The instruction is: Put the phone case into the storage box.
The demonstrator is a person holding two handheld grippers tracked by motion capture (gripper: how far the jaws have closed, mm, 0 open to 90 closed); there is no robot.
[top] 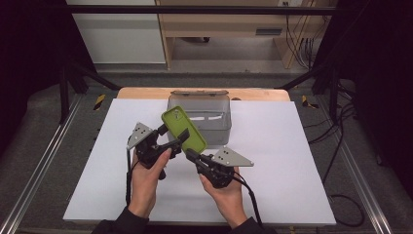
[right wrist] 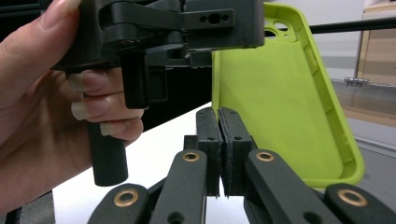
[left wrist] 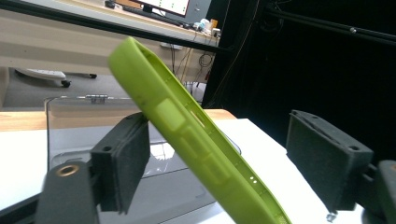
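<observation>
1. The green phone case [top: 184, 128] is held up off the table, tilted, between the two grippers; in the high view it hangs just in front of the clear box [top: 199, 118], its camera cut-out at the far upper end.
2. The right gripper [right wrist: 219, 116] is clenched on the case's near lower edge; in the right gripper view its two black pads are pressed together with the thin green rim pinched between them, and the hollow inside of the case rises above and to the right of the jaws.
3. The left gripper [left wrist: 219, 154] stands partly open around the case; in the left gripper view the case slants through the gap, its edge resting against the left pad [left wrist: 126, 158], while the right pad [left wrist: 327, 158] stands well apart from it; no squeeze from both sides is visible.
4. Both hands grip the handles from below; the white table sheet [top: 292, 161] lies under them.
</observation>
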